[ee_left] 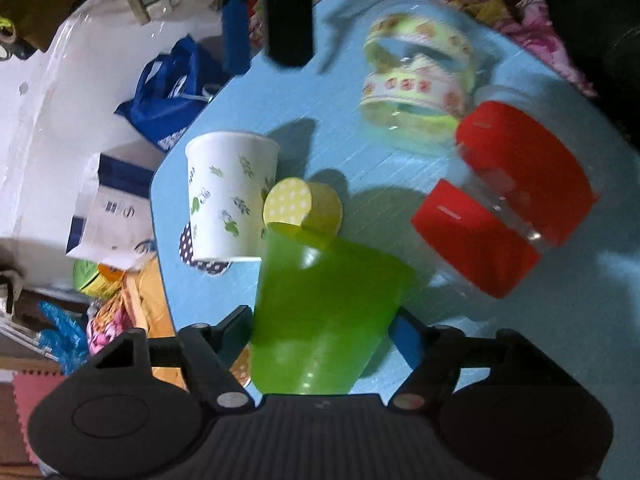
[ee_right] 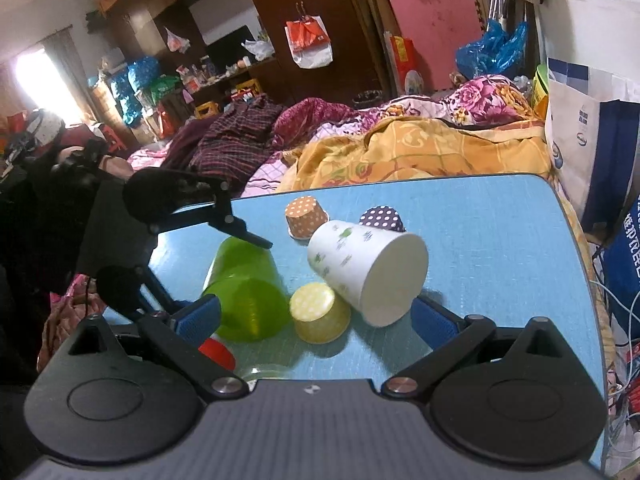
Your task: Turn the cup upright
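Green cup (ee_left: pixel 320 312) sits between the left tongs (ee_left: pixel 322 326), low centre of the left wrist view, both fingers pressed to its sides, its wide mouth toward the camera and its narrow base pointing away, tilted over the blue tabletop (ee_left: pixel 360 152). From the right wrist view the same green cup (ee_right: pixel 246 294) shows at lower left of centre, lying over on its side with the left tongs (ee_right: pixel 224 268) clamped across it; whether it touches the tabletop (ee_right: pixel 500 240) there I cannot tell.

Right tongs (ee_right: pixel 316 320) stand wide apart at the bottom of that view, blue pads showing on both fingers, gripping nothing. Between them and just beyond: a small yellow dotted cup (ee_right: pixel 320 314) upside down, and a white paper cup (ee_right: pixel 364 268) with a leaf print, tipped on its side, base toward the camera. Behind those, an orange dotted cup (ee_right: pixel 304 216) and a purple dotted cup (ee_right: pixel 382 220), both mouth down.

Back in the left wrist view, the white paper cup (ee_left: pixel 230 196) is at centre left, the yellow dotted cup (ee_left: pixel 302 206) touching beside it. Upper right, blurred, a clear jar with patterned bands (ee_left: pixel 416 84), and below it a clear jar with red bands (ee_left: pixel 508 196)
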A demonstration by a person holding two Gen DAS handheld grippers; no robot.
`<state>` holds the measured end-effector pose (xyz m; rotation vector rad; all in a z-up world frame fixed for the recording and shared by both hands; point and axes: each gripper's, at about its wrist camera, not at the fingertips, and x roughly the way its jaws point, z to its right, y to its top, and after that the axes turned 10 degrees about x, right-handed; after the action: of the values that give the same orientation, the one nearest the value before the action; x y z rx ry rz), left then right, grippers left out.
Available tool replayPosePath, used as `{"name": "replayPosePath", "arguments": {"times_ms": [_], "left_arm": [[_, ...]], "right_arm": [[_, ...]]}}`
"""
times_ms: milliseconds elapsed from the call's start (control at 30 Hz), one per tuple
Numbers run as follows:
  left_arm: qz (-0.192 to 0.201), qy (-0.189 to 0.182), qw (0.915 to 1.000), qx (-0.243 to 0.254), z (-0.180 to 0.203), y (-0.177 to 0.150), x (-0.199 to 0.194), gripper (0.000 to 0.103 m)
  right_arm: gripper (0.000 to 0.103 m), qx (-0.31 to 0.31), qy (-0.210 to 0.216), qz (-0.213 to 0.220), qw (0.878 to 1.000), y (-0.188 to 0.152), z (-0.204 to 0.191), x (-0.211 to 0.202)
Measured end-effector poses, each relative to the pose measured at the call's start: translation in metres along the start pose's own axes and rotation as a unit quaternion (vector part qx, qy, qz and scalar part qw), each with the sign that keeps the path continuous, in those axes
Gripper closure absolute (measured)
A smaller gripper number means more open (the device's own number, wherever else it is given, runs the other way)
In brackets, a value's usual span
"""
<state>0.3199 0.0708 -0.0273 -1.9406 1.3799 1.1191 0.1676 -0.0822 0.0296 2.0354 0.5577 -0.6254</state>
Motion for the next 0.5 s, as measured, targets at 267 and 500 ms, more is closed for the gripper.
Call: {"name": "replayPosePath", "arguments": {"times_ms": [267, 500], "left_arm": [[-0.021, -0.018, 0.9982, -0.053, -0.012, 0.005, 0.007, 0.032], [-0.029, -0.02, 0.9887, -0.146, -0.013, -0.006, 0.0, 0.032]], "right_arm": [[0.001, 0.012, 0.0, 0.002, 1.0, -0.006, 0.01, -0.003], [0.001, 0.014, 0.026, 0.013, 0.999, -0.012, 0.019, -0.009]]}}
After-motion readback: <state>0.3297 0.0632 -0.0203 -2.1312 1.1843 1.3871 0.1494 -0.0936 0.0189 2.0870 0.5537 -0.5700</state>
